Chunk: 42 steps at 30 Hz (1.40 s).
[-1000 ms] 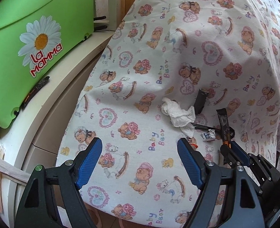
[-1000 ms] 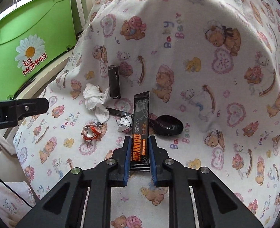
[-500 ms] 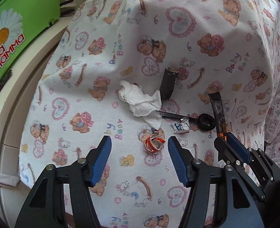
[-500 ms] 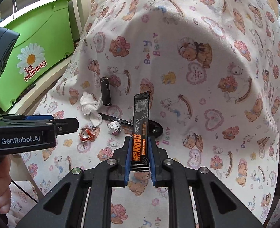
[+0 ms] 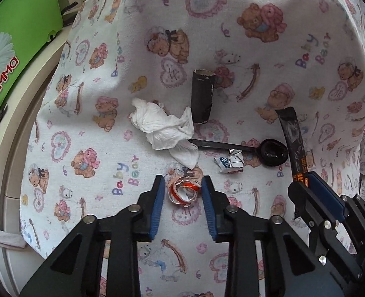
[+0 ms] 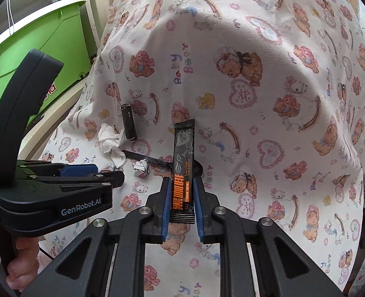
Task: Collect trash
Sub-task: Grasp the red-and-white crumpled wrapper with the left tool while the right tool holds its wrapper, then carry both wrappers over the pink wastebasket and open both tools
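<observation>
The left gripper (image 5: 182, 193) is closing around a red-and-white curled scrap (image 5: 183, 192) on the bear-print cloth (image 5: 269, 79); the right pad seems to touch it, the left not yet. The right gripper (image 6: 181, 198) is clamped on a black sachet (image 6: 183, 163), lifted clear. So one piece looks collected and a second nearly so. Beyond lie a small crumpled wrapper (image 5: 229, 164), a black spoon (image 5: 272, 152), a white tissue (image 5: 166, 127) overlapping its handle, and a dark tube (image 5: 202, 96). A green bin (image 6: 34, 39) stands farthest left.
</observation>
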Tool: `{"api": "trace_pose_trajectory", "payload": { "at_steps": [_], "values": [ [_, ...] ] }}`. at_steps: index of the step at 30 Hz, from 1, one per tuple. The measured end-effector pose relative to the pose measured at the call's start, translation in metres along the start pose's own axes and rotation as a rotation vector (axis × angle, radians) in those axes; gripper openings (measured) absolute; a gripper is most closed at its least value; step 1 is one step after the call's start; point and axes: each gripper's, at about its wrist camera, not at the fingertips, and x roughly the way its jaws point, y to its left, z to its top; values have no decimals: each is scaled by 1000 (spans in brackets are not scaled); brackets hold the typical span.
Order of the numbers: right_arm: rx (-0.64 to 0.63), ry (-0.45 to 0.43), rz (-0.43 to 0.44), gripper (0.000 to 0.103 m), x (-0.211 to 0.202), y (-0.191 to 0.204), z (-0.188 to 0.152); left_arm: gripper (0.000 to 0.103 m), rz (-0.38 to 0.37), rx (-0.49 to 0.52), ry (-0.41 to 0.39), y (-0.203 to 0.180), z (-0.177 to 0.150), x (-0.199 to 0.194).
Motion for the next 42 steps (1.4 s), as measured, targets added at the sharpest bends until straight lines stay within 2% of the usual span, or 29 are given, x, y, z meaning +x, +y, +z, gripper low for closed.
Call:
{"api": "trace_pose_trajectory", "payload": {
  "at_steps": [2,5,9,13,22,26,29,34,42],
  "values": [
    [3,12,17,19,0,1,-1,12,-17,-8,-10,4,0,-4],
    [0,24,27,19,1,3,-3,12,-41,-6,-29,9,0,-15],
    [-14,22,22,19,0,8,-5,12,-23,5,-77,18,-2,-32],
    [-14,14,29,19,-4,9,-7,12,-41,-9,-108,30,-11,-47],
    [0,-44,79,19,-32,13,-16,12,19,24,-227,26,-39,-87],
    [-11,-76,90,19,-49,19,-21,12,-5,56,-252,20,-51,-103],
    [-32,-113,83,19,-68,25,-28,12,36,57,-313,18,-65,-125],
    [-39,-155,120,19,-101,31,-47,12,15,34,-325,29,-87,-147],
    [-42,-162,192,19,-136,45,-87,12,47,19,-349,32,-140,-171]
  ]
}}
